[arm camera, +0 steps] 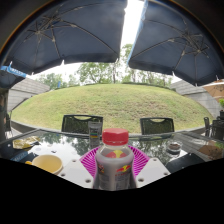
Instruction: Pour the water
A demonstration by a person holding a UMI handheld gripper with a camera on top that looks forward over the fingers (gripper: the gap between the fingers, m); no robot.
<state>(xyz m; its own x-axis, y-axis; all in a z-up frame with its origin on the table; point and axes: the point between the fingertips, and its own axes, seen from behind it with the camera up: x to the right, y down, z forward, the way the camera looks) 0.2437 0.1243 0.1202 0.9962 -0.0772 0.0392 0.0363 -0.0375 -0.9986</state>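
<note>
A plastic bottle (114, 165) with a red cap (116, 136) and a printed label stands upright between my gripper's fingers. My gripper (114, 172) is shut on the bottle. The magenta pads (90, 160) press on its left and right sides. The bottle's base and the fingertips are hidden below it. The bottle is above the near part of a glass-topped outdoor table (70, 150).
A yellow round dish (46, 162) lies on the table left of the fingers. Small dishes (173, 147) sit to the right. Two dark chairs (80, 123) stand beyond the table, with a grassy slope behind and two parasols (60, 35) overhead.
</note>
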